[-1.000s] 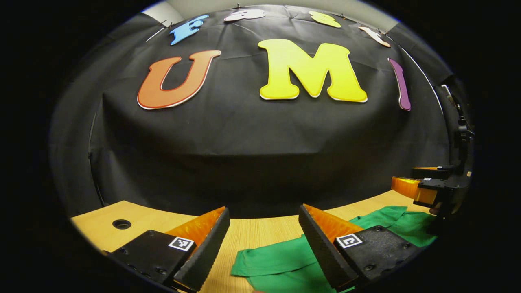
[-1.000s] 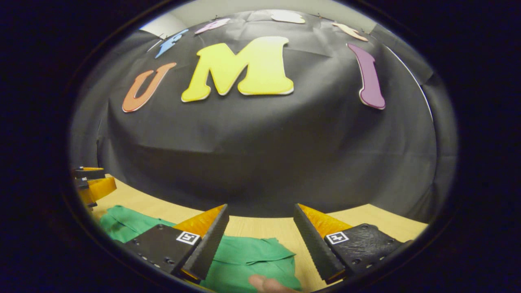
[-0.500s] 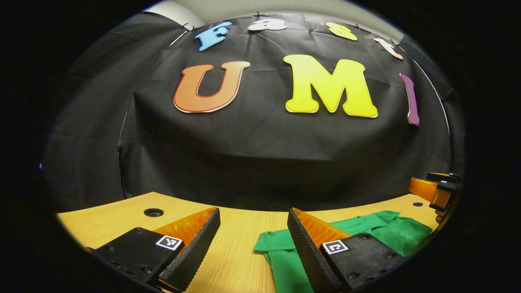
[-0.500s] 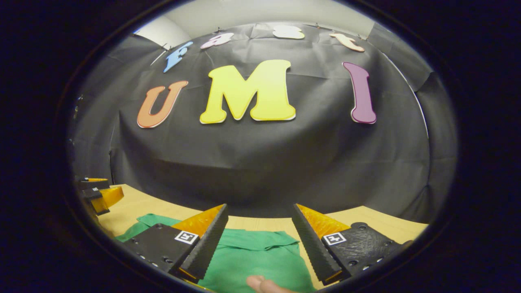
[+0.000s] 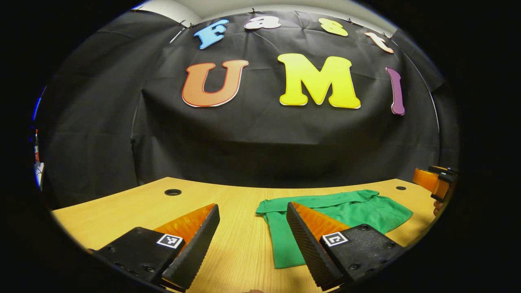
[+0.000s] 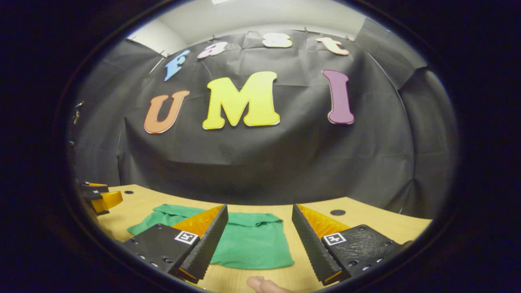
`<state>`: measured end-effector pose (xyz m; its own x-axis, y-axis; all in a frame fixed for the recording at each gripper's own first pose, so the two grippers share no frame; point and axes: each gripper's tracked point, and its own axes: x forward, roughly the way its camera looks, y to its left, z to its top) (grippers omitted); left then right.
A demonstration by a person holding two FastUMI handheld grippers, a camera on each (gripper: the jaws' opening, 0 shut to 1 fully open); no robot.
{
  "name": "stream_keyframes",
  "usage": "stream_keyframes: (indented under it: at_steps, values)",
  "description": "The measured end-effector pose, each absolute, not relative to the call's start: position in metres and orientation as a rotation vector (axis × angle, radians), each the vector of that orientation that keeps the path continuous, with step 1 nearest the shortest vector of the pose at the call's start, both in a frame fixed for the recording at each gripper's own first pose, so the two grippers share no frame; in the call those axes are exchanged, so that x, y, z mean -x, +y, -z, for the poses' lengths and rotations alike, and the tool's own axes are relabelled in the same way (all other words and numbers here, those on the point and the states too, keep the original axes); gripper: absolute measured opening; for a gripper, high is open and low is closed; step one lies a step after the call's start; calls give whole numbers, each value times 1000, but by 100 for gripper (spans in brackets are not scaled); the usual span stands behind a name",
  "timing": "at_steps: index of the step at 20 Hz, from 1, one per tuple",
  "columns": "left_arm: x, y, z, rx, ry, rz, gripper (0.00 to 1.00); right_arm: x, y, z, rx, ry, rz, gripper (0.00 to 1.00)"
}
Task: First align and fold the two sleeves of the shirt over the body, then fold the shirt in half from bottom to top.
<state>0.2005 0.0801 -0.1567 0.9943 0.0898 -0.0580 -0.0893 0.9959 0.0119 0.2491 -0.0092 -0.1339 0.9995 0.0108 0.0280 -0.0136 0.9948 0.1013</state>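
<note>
A green shirt [image 5: 350, 211] lies flat on the wooden table [image 5: 122, 211], folded into a compact shape. In the left gripper view it sits ahead and to the right, partly behind one finger. My left gripper [image 5: 252, 207] is open with nothing between its fingers, back from the shirt. In the right gripper view the shirt [image 6: 252, 240] lies straight ahead. My right gripper [image 6: 259, 208] is open and holds nothing, short of the shirt's near edge. Each gripper shows at the far edge of the other's view: the right gripper [image 5: 433, 184], the left gripper [image 6: 101, 198].
The table has round cable holes [image 5: 173, 192] [image 5: 401, 188] [image 6: 337, 212] near its far edge. The black cloth wall stands right behind the table. A person's fingertip [image 6: 260, 283] shows at the bottom of the right gripper view.
Both grippers have drawn back from the shirt, which now lies farther off with its near edge in view. More of the table shows. Both stayed open.
</note>
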Motion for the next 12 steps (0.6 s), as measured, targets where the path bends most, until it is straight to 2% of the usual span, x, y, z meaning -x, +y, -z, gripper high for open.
stream_keyframes:
  at_steps: [3,6,9,12]
  values:
    - [-178,84,161,63,95,-105,100,-219,-30,132,-3,-38,31,95]
    - [-152,69,163,118,165,-47,100,-175,-38,127,-5,0,25,95]
    - [-119,61,127,123,121,-8,100,-138,-52,104,10,-8,23,95]
    - [-80,42,80,19,74,30,100,-101,-63,85,3,32,49,95]
